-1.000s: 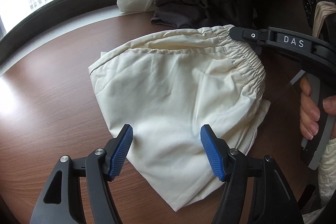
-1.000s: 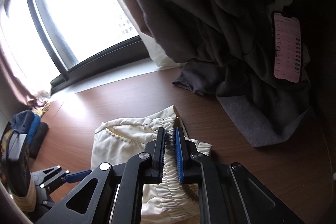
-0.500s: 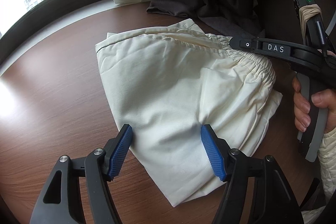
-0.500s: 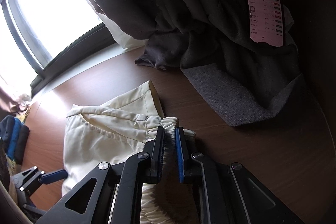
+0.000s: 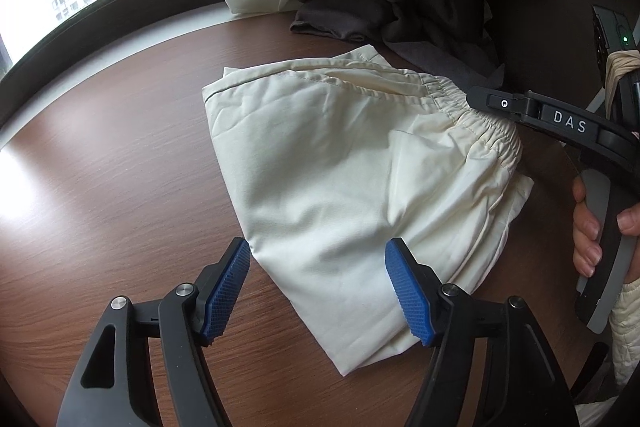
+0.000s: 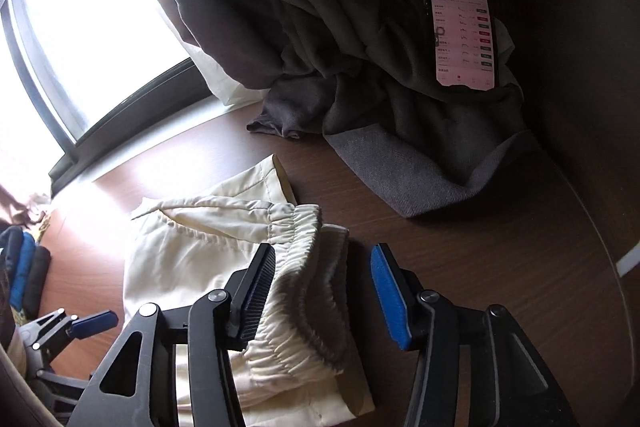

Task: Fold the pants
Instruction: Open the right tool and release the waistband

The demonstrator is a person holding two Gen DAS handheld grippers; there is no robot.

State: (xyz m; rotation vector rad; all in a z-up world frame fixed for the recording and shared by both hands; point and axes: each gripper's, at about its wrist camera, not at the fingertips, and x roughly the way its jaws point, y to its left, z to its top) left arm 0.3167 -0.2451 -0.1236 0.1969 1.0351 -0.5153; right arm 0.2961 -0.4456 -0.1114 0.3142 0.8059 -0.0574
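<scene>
Now the waistband is let go

Right gripper (image 6: 322, 291) jaws have just opened from their pinch on the waistband, which lies slack between them; left gripper (image 5: 318, 289) jaws hang wide, empty. Pants (image 5: 348, 187) lie folded on the counter (image 5: 112, 195), so the fold looks set.

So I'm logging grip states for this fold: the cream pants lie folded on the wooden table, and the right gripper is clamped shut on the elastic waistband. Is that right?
Not quite. The right gripper is not clamped: its jaws have just been opening and stand apart around the elastic waistband, as the right wrist view shows. The cream pants do lie folded on the wooden table.
</scene>
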